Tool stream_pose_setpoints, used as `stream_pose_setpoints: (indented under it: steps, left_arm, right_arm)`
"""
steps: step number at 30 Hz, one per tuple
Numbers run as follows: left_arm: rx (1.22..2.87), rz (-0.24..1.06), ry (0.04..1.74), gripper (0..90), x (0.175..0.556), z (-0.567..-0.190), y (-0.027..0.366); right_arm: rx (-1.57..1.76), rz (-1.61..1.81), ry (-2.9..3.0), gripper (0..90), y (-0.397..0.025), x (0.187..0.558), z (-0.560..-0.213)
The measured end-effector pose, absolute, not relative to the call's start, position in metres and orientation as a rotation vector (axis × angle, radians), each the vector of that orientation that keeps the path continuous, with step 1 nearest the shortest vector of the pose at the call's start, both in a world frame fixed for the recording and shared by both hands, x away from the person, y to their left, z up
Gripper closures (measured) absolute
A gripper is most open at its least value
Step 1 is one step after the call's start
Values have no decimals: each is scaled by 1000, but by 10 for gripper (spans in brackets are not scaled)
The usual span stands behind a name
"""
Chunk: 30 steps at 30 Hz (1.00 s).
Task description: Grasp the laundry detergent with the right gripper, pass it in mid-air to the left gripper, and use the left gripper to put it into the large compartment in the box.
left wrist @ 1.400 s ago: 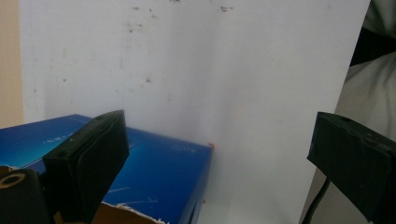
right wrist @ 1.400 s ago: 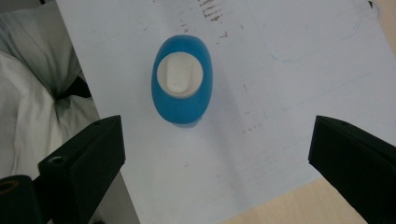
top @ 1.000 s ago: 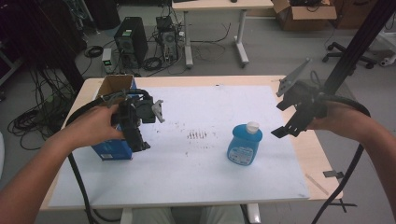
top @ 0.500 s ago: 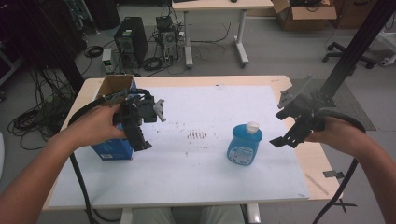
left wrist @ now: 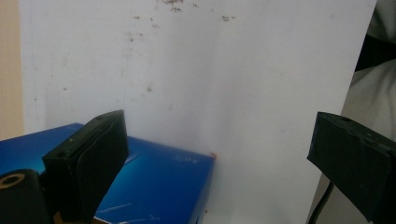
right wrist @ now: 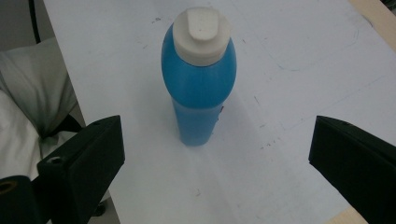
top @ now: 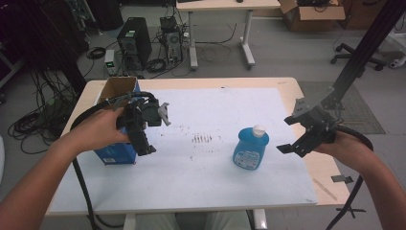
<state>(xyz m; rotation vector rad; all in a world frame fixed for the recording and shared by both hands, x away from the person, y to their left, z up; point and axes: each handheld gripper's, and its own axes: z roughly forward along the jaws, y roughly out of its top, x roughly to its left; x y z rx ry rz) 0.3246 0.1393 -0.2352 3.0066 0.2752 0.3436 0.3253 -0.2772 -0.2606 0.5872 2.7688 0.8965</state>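
Blue plastic dish-soap bottle with white flip cap (top: 251,147) upright, long axis vertical, cap up, toward counter (top: 201,191) right edge, label writing unreadable, right claw (top: 291,135) spread wide just beside it, left claw (top: 154,128) wide over blue cardboard box (top: 115,152).

I stand at a pale wooden table (top: 292,91) whose top is mostly covered by a white sheet (top: 215,182) speckled with dark marks near its middle. Beyond it the floor (top: 282,52) is grey and smooth. A second desk (top: 225,5) with white legs stands farther back, and under and beside it lie a black computer tower (top: 135,42), a smaller open machine (top: 170,32) and a tangle of black cables (top: 33,127) spreading to the left. At the far right sits a cardboard box (top: 311,12), with the base of a wheeled office chair (top: 366,50) nearby. A black slanted pole (top: 364,48) rises at the right. The light is even and soft.
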Motion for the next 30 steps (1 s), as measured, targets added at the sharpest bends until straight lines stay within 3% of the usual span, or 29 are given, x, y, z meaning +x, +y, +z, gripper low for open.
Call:
stream_pose_setpoints:
  steps: [30]
  left_arm:
    - [3008,337,285,54,327,-237,136]
  right_arm:
    - [589,1242,2617,30,-290,312,-319]
